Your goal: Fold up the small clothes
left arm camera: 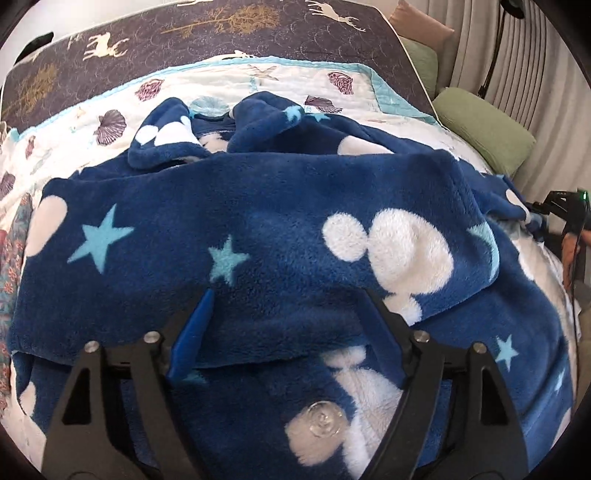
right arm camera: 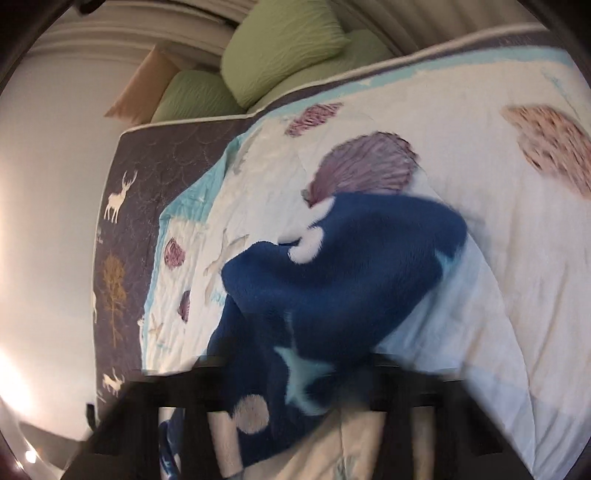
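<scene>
A navy fleece garment [left arm camera: 258, 229] with white mouse-head shapes and light blue stars lies spread on the bed, one part folded across its middle. My left gripper [left arm camera: 284, 295] is open just above the fold's near edge, with nothing between its fingers. A clear button [left arm camera: 323, 421] shows below it. In the right wrist view a part of the same fleece [right arm camera: 332, 277] hangs from my right gripper [right arm camera: 291, 365], which looks shut on it; the frame is blurred by motion. The right gripper also shows at the far right of the left wrist view [left arm camera: 565, 206].
The bed carries a white quilt with shell prints [left arm camera: 229, 85] over a dark cover with deer and trees [left arm camera: 207, 33]. Green pillows [left arm camera: 487, 125] and a tan one [right arm camera: 140, 92] lie beside the bed near a curtain. A patterned cloth [left arm camera: 11, 258] lies at the left.
</scene>
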The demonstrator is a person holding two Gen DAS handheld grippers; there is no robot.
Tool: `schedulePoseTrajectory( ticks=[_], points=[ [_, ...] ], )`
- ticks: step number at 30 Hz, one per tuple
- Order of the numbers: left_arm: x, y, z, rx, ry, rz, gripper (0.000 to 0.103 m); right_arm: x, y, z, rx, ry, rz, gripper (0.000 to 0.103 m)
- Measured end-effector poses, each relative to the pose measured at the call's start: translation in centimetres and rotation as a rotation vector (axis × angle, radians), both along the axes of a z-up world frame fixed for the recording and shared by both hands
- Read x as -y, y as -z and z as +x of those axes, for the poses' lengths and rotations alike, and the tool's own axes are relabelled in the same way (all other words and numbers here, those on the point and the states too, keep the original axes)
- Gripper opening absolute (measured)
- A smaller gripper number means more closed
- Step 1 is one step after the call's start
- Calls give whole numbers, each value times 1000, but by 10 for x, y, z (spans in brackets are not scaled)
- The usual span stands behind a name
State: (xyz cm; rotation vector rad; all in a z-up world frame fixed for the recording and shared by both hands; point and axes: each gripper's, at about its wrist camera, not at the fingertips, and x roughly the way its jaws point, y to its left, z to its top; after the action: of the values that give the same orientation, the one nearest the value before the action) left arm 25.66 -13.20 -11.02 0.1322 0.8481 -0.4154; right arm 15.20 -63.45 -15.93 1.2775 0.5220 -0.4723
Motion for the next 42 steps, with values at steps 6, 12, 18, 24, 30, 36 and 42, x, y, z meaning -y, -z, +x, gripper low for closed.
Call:
schedulePoseTrajectory(
  ticks=[6,12,18,24,30,36,42],
  points=[
    [-9,-1,2,-15,0,-61,80,-45,-75,20,105,-107,-243,9],
    [-21,-11,-5,14,-21,-112,80,-210,-176,76,318,-517,-525,10],
    [-90,-33,-17,-34,-63,-412,81,-389,-153,100,296,-999,-674,12],
    [-102,-19,-15,-116,-47,-408,83,-409,-88,90,158,-1148,-454,24],
    [-89,-35,-14,-122,36,-501,83,-347,-104,54,224,-962,-480,44],
    [-50,-32,-6,-177,87,-445,83,-308,-104,44,135,-831,-594,45],
    [-16,-44,-29,30,101,-175,83,-281,-83,48,153,-794,-450,45]
  ],
)
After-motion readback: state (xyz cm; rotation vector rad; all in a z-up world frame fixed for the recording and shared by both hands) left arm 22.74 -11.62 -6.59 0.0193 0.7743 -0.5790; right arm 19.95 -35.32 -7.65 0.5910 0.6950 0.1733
